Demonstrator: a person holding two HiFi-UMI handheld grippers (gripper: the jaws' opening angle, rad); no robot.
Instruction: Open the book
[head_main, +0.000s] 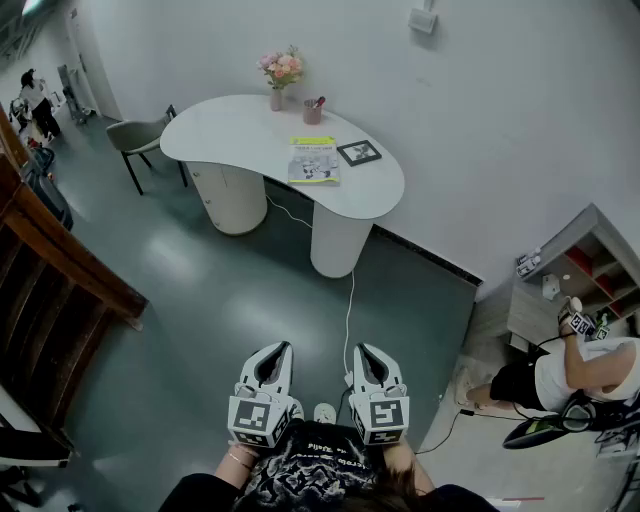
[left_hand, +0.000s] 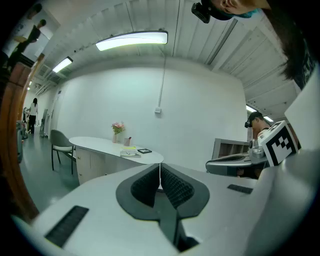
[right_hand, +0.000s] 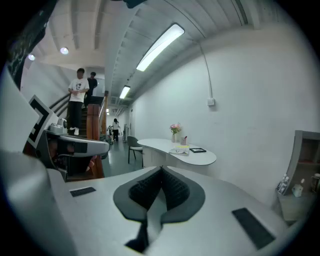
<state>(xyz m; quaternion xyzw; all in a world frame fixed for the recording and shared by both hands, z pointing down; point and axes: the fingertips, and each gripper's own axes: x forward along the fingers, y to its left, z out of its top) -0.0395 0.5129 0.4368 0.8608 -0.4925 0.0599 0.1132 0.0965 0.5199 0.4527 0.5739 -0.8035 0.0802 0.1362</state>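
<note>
**A:** Head view first. Where is the book?

**B:** The book (head_main: 313, 160) lies flat and closed on the white table (head_main: 225, 130), well apart from both grippers across the floor. The left gripper (head_main: 278, 350) and right gripper (head_main: 362, 352) sit close to the person's body.

**A:** How will it handle?

**B:** It looks thin and soft-covered, so I'd guess light, floppy and apt to slide on that smooth top. I'd pin it with one gripper and lift the cover at its free edge with the other.

**A:** Any containers?

**B:** A vase (head_main: 276, 99) holds pink flowers, and a cup (head_main: 313, 113) holds what look like pens. Both stand behind the book, not touching it.

**A:** Left gripper view?

**B:** The jaws meet with nothing between them. The book (left_hand: 130, 152) shows small on the distant table.

**A:** Right gripper view?

**B:** These jaws are closed on nothing too, and the book (right_hand: 178, 150) lies far ahead.
</note>
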